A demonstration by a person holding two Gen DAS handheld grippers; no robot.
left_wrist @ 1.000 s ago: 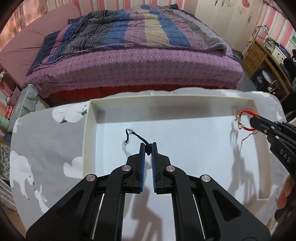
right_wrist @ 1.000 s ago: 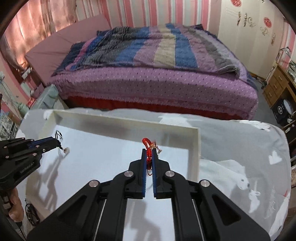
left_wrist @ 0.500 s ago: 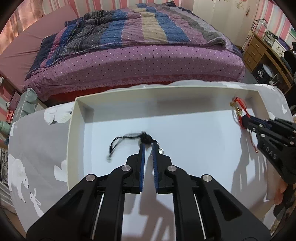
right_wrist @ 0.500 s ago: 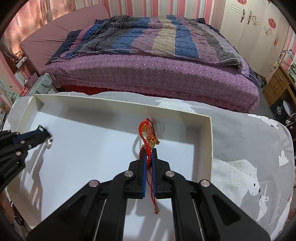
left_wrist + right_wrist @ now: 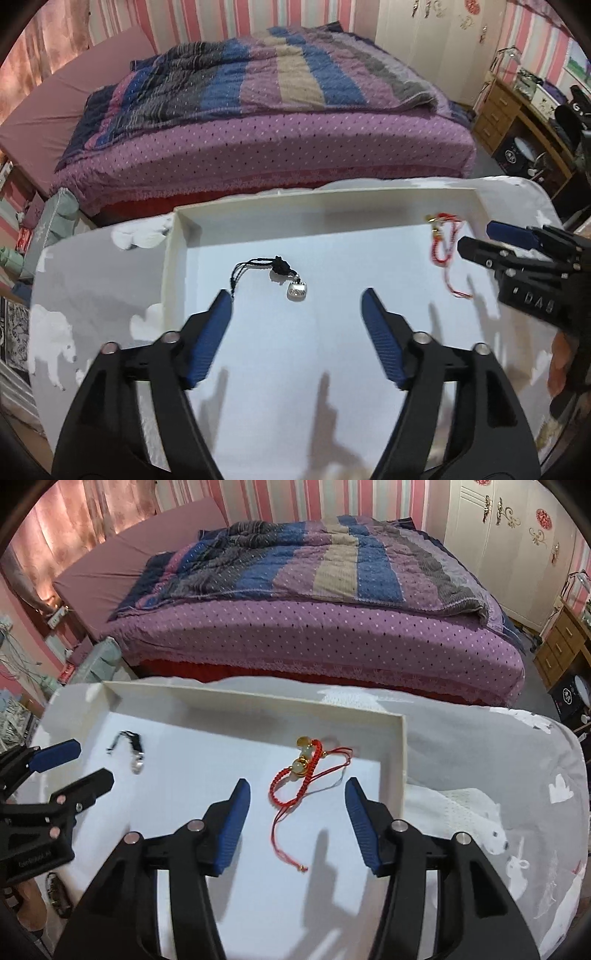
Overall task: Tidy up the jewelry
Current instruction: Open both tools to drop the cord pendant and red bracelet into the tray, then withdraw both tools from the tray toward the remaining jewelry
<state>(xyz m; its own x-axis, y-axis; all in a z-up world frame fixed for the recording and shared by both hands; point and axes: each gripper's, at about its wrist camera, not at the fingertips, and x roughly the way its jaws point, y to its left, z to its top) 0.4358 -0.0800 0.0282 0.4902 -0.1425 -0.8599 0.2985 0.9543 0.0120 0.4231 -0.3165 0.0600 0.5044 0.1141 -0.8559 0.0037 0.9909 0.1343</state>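
Note:
A black cord with a silver charm (image 5: 284,277) lies on the floor of the white tray (image 5: 317,208), toward its left side. My left gripper (image 5: 295,299) hovers just behind it, jaws opening, with nothing pressed between the pads. A red braided bracelet with gold beads (image 5: 303,771) lies near the tray's right wall (image 5: 402,760). My right gripper (image 5: 297,788) stands over its trailing strings, jaws opening, the pads clear of the bracelet. The left wrist view has the bracelet (image 5: 443,247) and the right gripper (image 5: 476,240); the right wrist view has the cord (image 5: 133,751) and the left gripper (image 5: 88,762).
The tray rests on a grey cloth with white bears (image 5: 480,812). A bed with a striped quilt (image 5: 258,92) stands beyond the table. A wooden desk (image 5: 517,118) is at the far right. A hand (image 5: 557,365) holds the right gripper.
Both grippers went from shut to open. The black cord and the red bracelet dropped from the jaws and now lie on the tray floor. The left gripper has risen.

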